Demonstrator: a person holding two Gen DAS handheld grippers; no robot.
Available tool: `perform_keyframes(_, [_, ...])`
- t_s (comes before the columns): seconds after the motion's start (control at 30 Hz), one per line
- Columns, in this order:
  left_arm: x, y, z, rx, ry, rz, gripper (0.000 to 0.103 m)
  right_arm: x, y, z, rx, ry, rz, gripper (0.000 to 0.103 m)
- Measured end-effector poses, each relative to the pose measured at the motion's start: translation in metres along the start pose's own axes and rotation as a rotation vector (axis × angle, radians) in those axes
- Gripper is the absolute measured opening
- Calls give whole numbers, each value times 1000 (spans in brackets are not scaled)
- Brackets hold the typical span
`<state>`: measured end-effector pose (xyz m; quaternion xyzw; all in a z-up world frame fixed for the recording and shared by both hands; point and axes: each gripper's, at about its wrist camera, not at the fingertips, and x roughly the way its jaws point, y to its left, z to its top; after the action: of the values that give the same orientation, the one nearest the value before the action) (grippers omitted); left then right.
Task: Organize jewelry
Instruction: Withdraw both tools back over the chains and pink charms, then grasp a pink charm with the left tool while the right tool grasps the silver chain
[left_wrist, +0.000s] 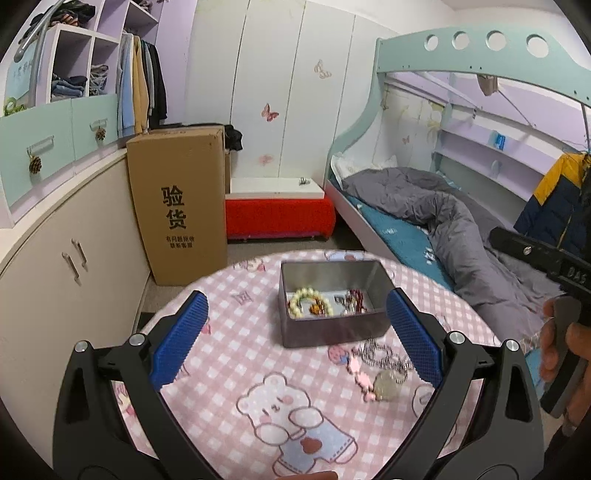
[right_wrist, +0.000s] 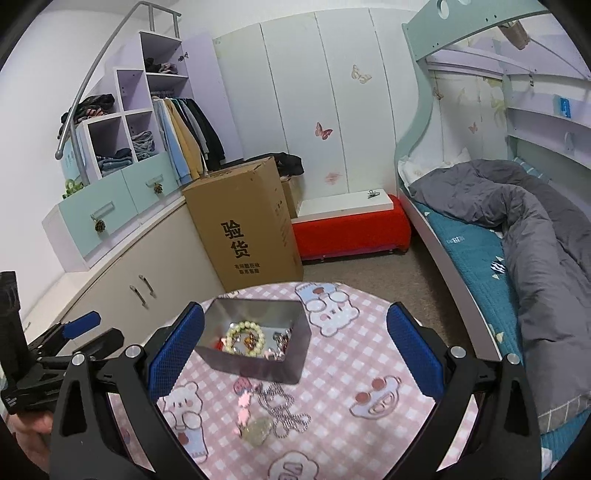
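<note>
Jewelry: I see a silver chain necklace (right_wrist: 282, 410) with a clear pendant, loose on the pink checked tablecloth (right_wrist: 354, 369).
Tin (right_wrist: 258, 369): rectangular, metal, holding a pearl bracelet (right_wrist: 244, 338).
Left gripper (left_wrist: 295, 332): spread wide, empty.
Right gripper (right_wrist: 295, 347): spread wide, empty.

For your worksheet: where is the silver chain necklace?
The silver chain necklace lies on the pink checked tablecloth, just in front of the metal tin, outside it.

— What sort of place is this?
— A child's bedroom at home: bunk bed (left_wrist: 461, 70) with a grey duvet (right_wrist: 517, 229), butterfly-stickered wardrobe (right_wrist: 325, 110), hanging clothes (left_wrist: 142, 88).
</note>
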<state>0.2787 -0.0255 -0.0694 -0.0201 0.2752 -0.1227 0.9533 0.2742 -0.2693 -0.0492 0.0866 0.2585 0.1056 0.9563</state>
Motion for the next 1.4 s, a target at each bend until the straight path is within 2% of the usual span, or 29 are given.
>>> perform_keyframes(0.23, [14,-6,-27,10,77,0,95,1,-7,-34,6,79,-14,95])
perform_keyframes(0.4, [40,-19,-56,42,186,7,95,17,-14,-65,36,168,-16,95])
perform_keyframes(0.57, [59,-28,-72,59,248,2,95,27,-15,-87,25,233,-13,95])
perform_keyframes(0.8, [85,-41,-78,91,301,4,95,34,-23,-102,53,272,-11,95])
perform_keyframes(1.07, [118,-54,-84,113,358,13,95,40,-28,-103,64,286,-6,95])
perform_keyframes(1.13, [119,-51,-84,98,363,0,92,41,-28,-103,62,288,-7,95])
perform_keyframes(1.17, [120,-49,-85,95,366,-8,82,42,-29,-103,60,289,-6,95])
perform_keyframes(1.2, [120,-47,-86,103,375,-1,79,43,-29,-103,58,290,-6,95])
perform_keyframes(1.4, [113,-41,-88,134,367,-19,75,55,-27,-102,42,301,0,95])
